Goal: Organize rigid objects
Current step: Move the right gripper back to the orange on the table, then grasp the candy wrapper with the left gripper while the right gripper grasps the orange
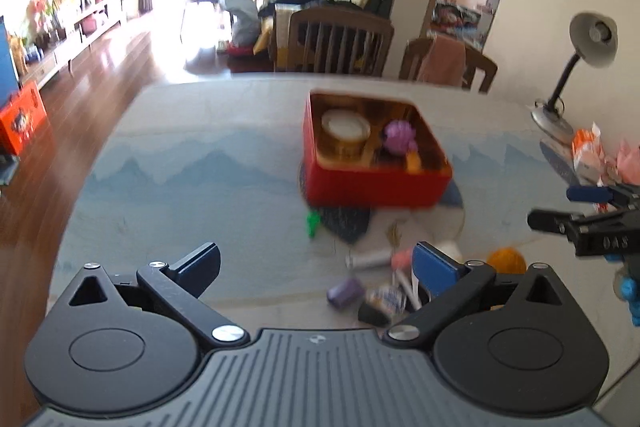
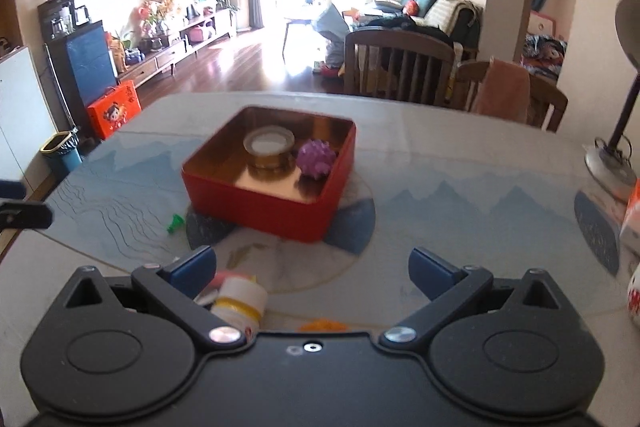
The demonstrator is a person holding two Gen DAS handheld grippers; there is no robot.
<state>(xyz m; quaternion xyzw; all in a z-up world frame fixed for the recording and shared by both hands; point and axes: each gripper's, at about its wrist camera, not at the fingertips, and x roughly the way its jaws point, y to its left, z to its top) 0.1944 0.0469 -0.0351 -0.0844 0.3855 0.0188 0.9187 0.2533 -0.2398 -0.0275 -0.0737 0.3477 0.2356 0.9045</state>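
Loose bits crowded near the box, both my grippers empty.

The pile [image 1: 384, 283] lies just before the red box [image 1: 372, 183]; my left gripper [image 1: 316, 267] and right gripper [image 2: 312, 267] gape wide, holding nothing. I could nudge the bottle [image 2: 240, 301] or catch two pieces together.

"0AS" on right gripper [image 1: 550, 207].

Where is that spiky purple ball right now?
The purple ball sits inside the red box at the middle of the table, right beside the round tin, in both views.
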